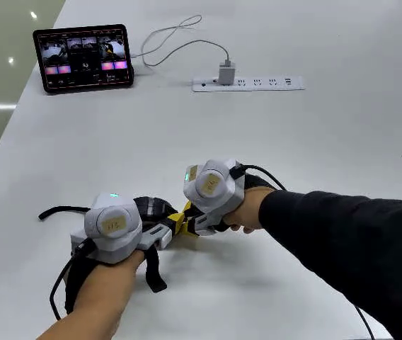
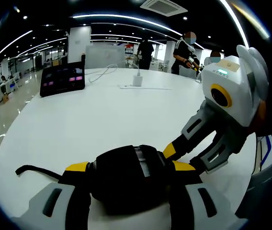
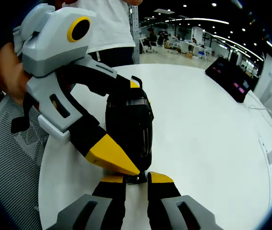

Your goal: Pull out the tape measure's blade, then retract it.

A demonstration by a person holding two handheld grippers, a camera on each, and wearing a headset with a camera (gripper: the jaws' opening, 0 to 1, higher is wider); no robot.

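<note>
White table [image 1: 314,142] in an open office under strip ceiling lights [image 2: 126,18].

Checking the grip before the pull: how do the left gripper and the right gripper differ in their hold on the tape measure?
The left gripper's jaws stand wide around the black tape measure case. The right gripper's jaws are nearly together and seem to pinch the small blade tab at its edge. A bare arm carries the left gripper, a dark sleeve the right gripper. Both are yellow-tipped and meet at the case.
</note>
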